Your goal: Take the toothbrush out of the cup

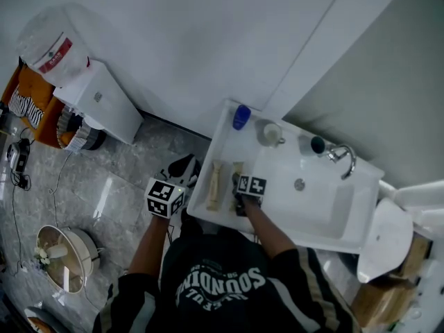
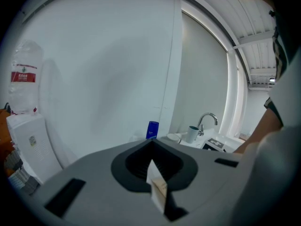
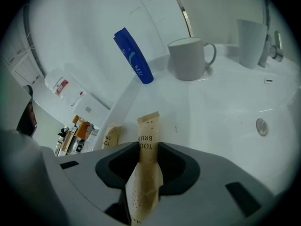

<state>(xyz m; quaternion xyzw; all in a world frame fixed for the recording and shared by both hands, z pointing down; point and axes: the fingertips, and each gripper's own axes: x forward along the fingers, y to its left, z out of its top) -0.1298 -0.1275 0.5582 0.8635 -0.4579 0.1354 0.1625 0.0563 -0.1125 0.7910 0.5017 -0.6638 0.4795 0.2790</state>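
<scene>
Sink counter [image 1: 225,144] front edge: R tongs [image 3: 148,149] tight on toothbrush pkt [image 3: 148,128]; L tongs [image 2: 151,149] tight on paper scrap [image 2: 157,186], off-counter.

A plain white wall [image 1: 208,40] rises behind a white washbasin [image 1: 326,210] with a chrome tap [image 1: 345,159]. A white water dispenser [image 1: 100,103] carrying a clear bottle [image 1: 52,44] stands on the glossy grey marbled floor [image 1: 104,186].

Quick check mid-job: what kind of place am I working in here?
Most likely a bathroom washstand: a white sink with a tap, a mug on its ledge, and a paper toothbrush packet in the right claw.
</scene>
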